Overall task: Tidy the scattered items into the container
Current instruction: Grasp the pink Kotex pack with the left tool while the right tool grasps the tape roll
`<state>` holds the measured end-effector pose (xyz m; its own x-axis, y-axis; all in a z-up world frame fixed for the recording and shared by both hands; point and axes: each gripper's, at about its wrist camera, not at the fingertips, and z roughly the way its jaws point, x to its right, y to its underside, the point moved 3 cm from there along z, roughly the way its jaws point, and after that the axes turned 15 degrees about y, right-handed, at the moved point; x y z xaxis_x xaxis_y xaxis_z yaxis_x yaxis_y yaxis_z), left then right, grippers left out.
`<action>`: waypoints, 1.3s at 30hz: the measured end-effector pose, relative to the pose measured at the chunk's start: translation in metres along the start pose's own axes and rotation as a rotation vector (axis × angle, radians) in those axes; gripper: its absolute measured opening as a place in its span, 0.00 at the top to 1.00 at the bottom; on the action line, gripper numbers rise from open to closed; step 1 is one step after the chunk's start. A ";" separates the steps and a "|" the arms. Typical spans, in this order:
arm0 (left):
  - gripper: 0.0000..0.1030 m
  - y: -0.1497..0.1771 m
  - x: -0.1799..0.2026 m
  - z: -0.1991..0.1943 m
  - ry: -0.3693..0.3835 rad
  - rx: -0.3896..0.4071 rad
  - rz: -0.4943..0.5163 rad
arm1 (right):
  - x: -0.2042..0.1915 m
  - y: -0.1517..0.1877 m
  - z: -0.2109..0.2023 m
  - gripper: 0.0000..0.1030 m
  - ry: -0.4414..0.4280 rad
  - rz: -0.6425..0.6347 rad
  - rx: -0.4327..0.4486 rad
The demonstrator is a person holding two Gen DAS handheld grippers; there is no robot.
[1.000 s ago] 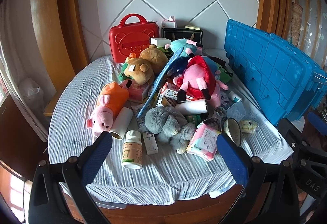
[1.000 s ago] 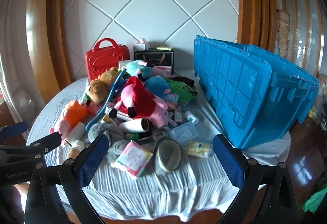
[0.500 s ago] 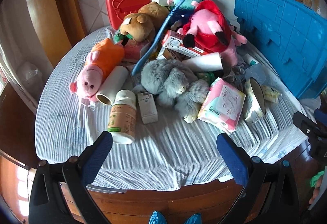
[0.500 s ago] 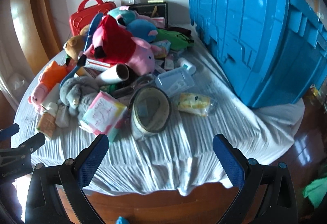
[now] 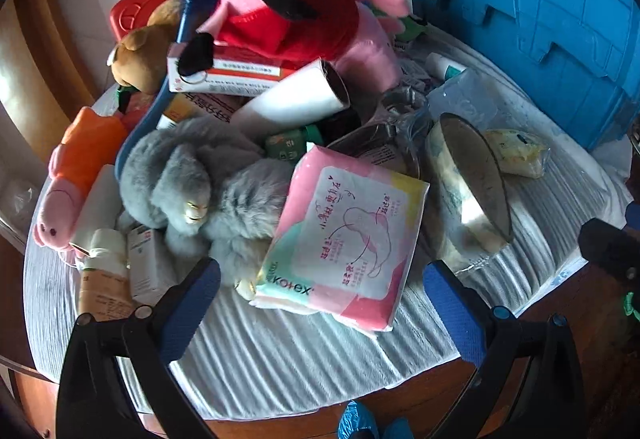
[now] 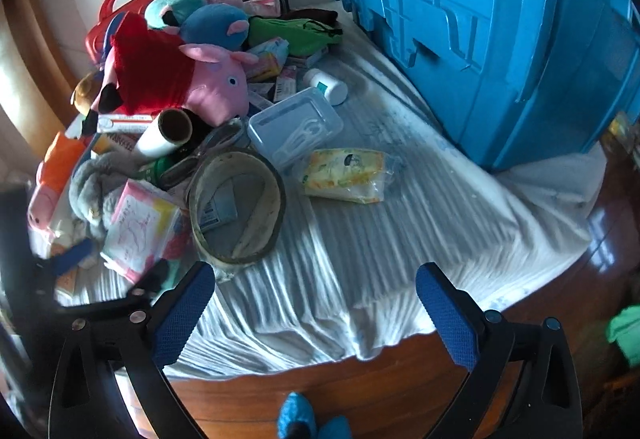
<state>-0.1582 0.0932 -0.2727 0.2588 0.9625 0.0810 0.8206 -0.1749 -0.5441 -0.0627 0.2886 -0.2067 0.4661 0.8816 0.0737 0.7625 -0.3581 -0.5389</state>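
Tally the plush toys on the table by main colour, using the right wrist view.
Red plush pig: 1
Blue plush: 1
Teal plush: 1
Grey plush: 1
Orange plush pig: 1
Brown plush bear: 1
Total: 6

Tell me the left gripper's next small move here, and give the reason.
Probably ease the left gripper forward and down so its open fingers straddle the pink pad pack, then close. The pack lies nearest, right between the fingers, on top of the pile's front edge, and nothing is held yet. The blue crate waits to the right.
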 end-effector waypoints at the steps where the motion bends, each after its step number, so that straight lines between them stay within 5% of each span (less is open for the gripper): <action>1: 0.05 -0.001 -0.002 0.010 -0.010 -0.023 -0.002 | -0.001 -0.002 0.004 0.01 -0.017 0.015 -0.014; 4: 0.29 -0.004 -0.010 0.020 -0.005 -0.035 -0.041 | -0.004 -0.010 0.017 0.00 -0.055 0.011 -0.026; 8: 0.30 -0.007 -0.017 0.015 -0.010 0.006 -0.122 | -0.003 -0.020 0.036 0.03 -0.046 -0.028 -0.049; 13: 0.30 -0.002 -0.012 0.013 -0.046 0.018 -0.151 | -0.020 -0.022 0.040 0.25 -0.122 -0.032 -0.062; 24: 0.30 0.002 -0.035 -0.003 -0.050 0.044 -0.188 | -0.050 -0.025 0.031 0.19 -0.241 0.038 -0.070; 28: 0.30 0.000 -0.031 0.002 -0.036 0.042 -0.165 | -0.060 -0.020 0.048 0.20 -0.206 0.022 -0.121; 31: 0.30 0.001 -0.032 0.004 -0.031 0.041 -0.154 | -0.061 -0.018 0.062 0.29 -0.151 0.018 -0.133; 39: 0.30 -0.003 -0.037 0.005 0.002 0.048 -0.167 | -0.058 -0.026 0.077 0.26 -0.148 0.061 -0.157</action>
<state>-0.1734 0.0593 -0.2784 0.1221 0.9769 0.1754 0.8272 -0.0025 -0.5619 -0.1438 0.2703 -0.2614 0.4517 0.8881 -0.0850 0.8006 -0.4455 -0.4007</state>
